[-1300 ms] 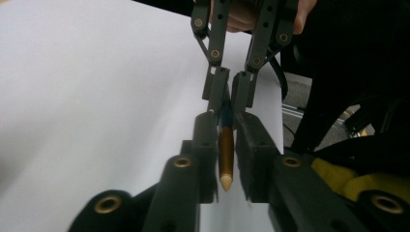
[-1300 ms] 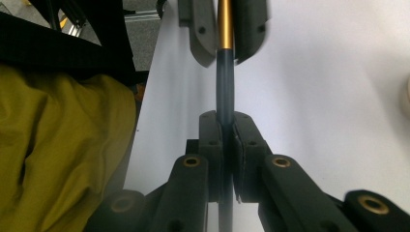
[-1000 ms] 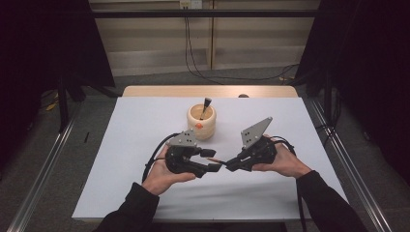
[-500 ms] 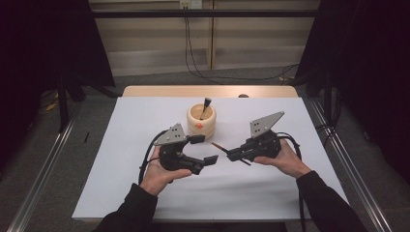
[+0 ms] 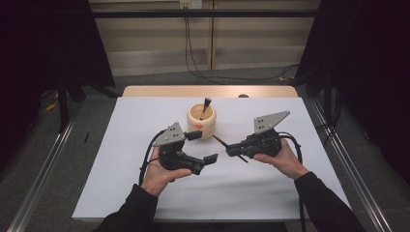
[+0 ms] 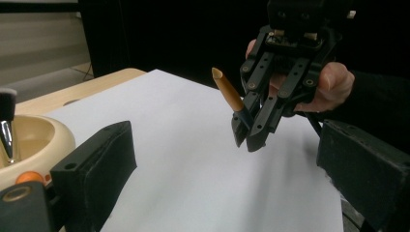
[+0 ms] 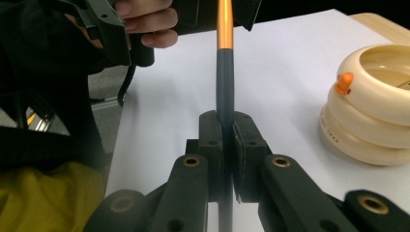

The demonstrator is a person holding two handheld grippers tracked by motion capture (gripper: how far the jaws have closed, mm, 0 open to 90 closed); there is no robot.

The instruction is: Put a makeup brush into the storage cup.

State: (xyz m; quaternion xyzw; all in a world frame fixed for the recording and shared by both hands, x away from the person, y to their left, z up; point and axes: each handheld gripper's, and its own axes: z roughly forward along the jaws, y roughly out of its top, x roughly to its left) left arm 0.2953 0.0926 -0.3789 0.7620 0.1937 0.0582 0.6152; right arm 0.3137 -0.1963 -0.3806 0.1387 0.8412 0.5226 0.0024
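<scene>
A thin brush with an orange handle and a dark lower part is clamped in my right gripper, which is shut on the dark part. Its orange tip points toward my left gripper. The left jaws have just been opening and stand wide on either side of the tip without touching it. In the left gripper view the right gripper hangs above the white sheet. A cream ringed holder with a black brush in it stands just behind both grippers.
A white sheet covers the table, with a wooden edge at the far side. The holder lies to the right of the right gripper's jaws and carries a small orange knob. Metal rails run along both sides of the table.
The left jaws, close around the brush's end a second ago, have spread wide and let it go. The right gripper has drawn slightly to the right with the brush.
</scene>
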